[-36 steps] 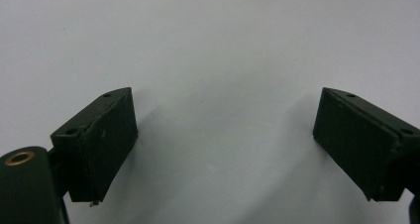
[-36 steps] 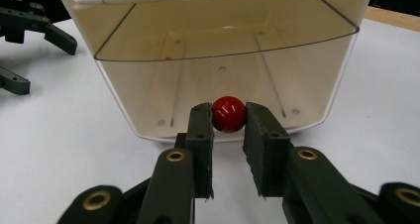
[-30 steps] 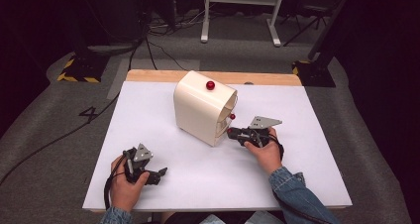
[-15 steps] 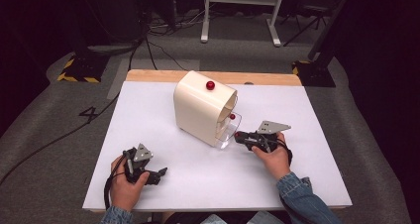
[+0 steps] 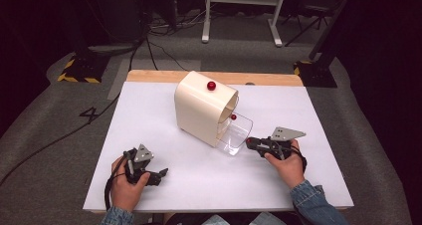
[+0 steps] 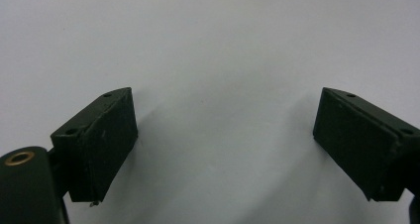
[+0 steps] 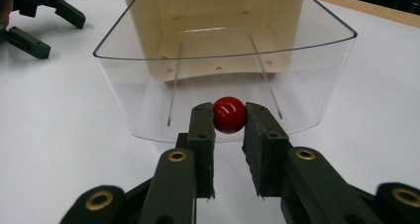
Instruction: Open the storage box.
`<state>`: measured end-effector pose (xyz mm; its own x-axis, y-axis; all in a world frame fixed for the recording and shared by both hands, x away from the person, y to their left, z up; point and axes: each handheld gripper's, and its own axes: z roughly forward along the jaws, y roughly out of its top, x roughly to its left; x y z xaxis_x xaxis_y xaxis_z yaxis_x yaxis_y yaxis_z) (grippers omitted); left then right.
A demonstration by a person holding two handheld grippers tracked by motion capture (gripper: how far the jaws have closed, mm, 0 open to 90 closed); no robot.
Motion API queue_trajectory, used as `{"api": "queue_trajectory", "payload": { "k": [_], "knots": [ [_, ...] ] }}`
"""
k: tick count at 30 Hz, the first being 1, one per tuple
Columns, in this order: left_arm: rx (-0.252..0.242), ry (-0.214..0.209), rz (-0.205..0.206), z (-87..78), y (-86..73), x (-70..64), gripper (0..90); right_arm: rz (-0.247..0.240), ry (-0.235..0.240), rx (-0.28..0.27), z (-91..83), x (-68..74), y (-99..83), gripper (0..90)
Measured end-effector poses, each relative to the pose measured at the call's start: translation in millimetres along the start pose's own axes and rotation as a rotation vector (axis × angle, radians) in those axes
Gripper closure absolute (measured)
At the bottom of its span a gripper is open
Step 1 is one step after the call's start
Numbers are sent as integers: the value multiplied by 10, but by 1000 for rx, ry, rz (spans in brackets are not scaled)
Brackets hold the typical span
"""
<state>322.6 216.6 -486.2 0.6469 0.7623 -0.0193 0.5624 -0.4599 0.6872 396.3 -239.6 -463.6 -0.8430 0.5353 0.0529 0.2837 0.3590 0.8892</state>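
Right tongs (image 7: 229, 127) clamped on the red knob (image 7: 230, 114) of the clear door (image 7: 223, 75) hinged open off the cream box (image 5: 204, 108): best swing it smoothly along its arc, while left tongs (image 6: 225, 144) rest apart near the counter's (image 5: 308, 115) front edge.

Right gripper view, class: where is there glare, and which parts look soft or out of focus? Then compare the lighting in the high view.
Right gripper view: a highlight on the red knob, the near jaw arms soft. High view: white table bright, floor beyond dark.
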Motion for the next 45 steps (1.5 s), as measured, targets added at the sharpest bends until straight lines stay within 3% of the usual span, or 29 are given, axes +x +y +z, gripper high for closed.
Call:
{"api": "queue_trajectory", "payload": {
  "k": [5, 16, 21, 26, 35, 41, 45],
  "knots": [
    [0, 0, 1, 0, 0, 1, 102, 4, -4, 6, -112, -21, -55, 749],
    [-1, -1, -2, 1, -1, -1, 102, 17, 8, 20, -115, -35, -111, 738],
    [-1, -1, -3, 1, -1, -2, 102, 29, -7, 34, -182, -59, -130, 658],
    [0, 0, 1, 0, 0, 2, 102, 37, -20, 23, -274, -72, -120, 643],
    [0, 0, 0, 0, 1, 2, 102, 11, -30, -23, -441, -53, 114, 628],
    [1, -3, 0, 0, 1, 4, 101, -36, -26, -61, -478, -3, 473, 626],
    [0, -4, 0, 0, 1, 5, 101, -47, -19, -67, -449, 5, 591, 623]
  ]
}}
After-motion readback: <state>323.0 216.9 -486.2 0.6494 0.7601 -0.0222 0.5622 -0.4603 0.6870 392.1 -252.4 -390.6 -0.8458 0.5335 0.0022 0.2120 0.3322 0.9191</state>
